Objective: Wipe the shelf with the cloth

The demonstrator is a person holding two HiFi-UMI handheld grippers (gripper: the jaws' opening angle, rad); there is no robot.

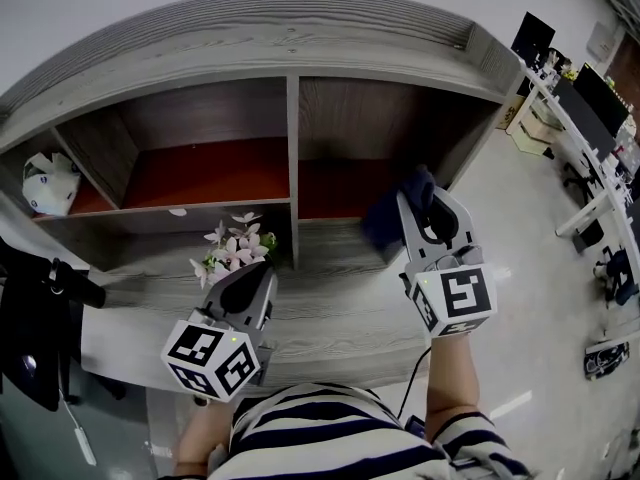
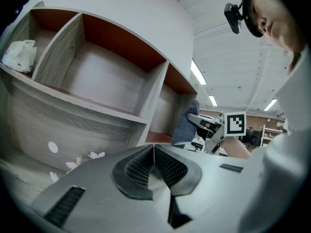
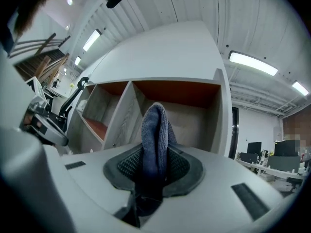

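While the cloth [image 3: 154, 130] is clamped between the jaws of the right gripper [image 1: 420, 203], its folded end poking past their tips, it sits at the mouth of the right compartment of the shelf [image 1: 340, 190], whose floor lies straight ahead. The left gripper [image 1: 255, 280], jaws pressed together on nothing, hangs lower left by the flowers [image 1: 232, 248], farther off.

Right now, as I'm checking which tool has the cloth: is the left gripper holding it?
No, the left gripper is shut on nothing; the cloth sits clamped in the right gripper.
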